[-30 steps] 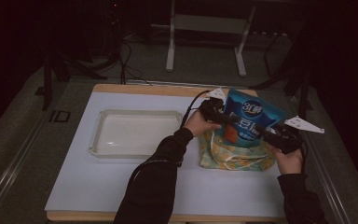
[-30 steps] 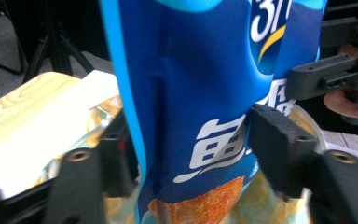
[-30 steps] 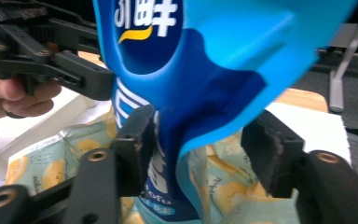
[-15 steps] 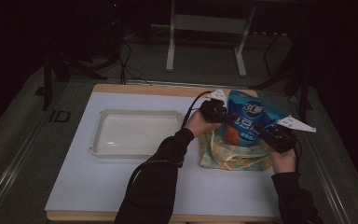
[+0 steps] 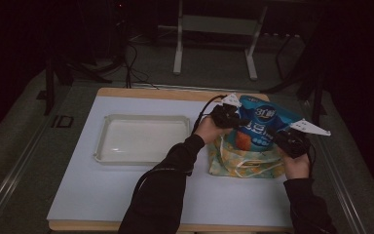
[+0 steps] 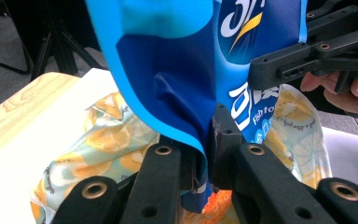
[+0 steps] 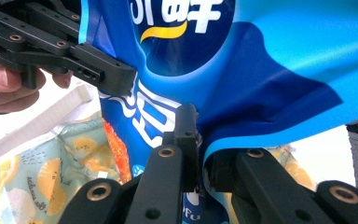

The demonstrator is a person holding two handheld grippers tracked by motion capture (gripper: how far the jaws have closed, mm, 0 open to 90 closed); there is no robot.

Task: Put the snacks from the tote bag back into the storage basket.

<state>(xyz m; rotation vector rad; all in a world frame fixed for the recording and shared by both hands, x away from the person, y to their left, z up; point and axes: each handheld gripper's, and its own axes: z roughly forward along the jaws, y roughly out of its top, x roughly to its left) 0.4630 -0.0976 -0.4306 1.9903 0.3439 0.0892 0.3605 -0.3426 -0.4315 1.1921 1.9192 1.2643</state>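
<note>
A blue snack bag stands upright in the mouth of a lemon-print cloth tote lying at the table's right side. My left gripper holds the snack bag's left edge. In the left gripper view it is shut on a fold of the blue snack bag, with the tote below. My right gripper grips the opposite edge. In the right gripper view it is shut on the blue snack bag above the tote.
A shallow white tray sits on the white mat left of the tote. The wooden table edge runs along the back. Metal stand legs rise from the dark floor behind.
My right gripper has shifted slightly to the left with the bag's edge in it. The left gripper and the tote have hardly moved.
</note>
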